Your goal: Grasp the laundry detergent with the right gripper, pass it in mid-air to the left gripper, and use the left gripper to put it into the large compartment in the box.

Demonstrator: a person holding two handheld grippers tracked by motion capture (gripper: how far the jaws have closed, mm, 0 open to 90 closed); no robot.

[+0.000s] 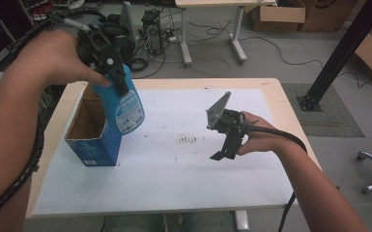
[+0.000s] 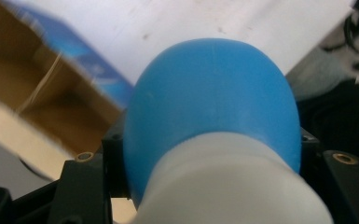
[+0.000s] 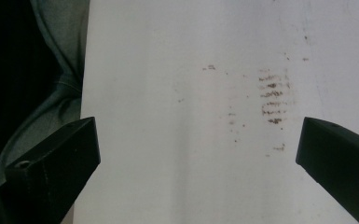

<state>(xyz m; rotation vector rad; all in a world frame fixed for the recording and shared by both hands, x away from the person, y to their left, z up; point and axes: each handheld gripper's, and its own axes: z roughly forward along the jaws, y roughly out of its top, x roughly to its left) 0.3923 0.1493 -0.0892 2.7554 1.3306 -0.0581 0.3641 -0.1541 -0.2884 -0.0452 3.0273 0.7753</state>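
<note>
Your left gripper (image 1: 107, 58) is clamped on a blue plastic bottle (image 1: 125, 104), holding it by the neck so the body hangs tilted above the right-hand edge of the open cardboard box (image 1: 93, 133). From the high view you can see the bottle's printed label and that its base is clear of the table; the box stands at the left side of the white sheet (image 1: 183, 183), its brown inside showing.

Looking along the left gripper's own jaws, you see the bottle (image 2: 212, 102) from its top end: a pale collar low in the frame, the rounded blue shoulder beyond it, black jaws tight on either side. Behind it lies the box's brown interior (image 2: 32, 88) with its blue wall, blurred.

Your right gripper (image 1: 227, 145) hovers over the middle of the sheet, grey plate tipped up, well apart from bottle and box. Its own view shows both jaws spread wide with nothing between them, above a patch of brown smudges (image 3: 270, 95) on the sheet. Nothing lies between the bottle and the box mouth.
</note>
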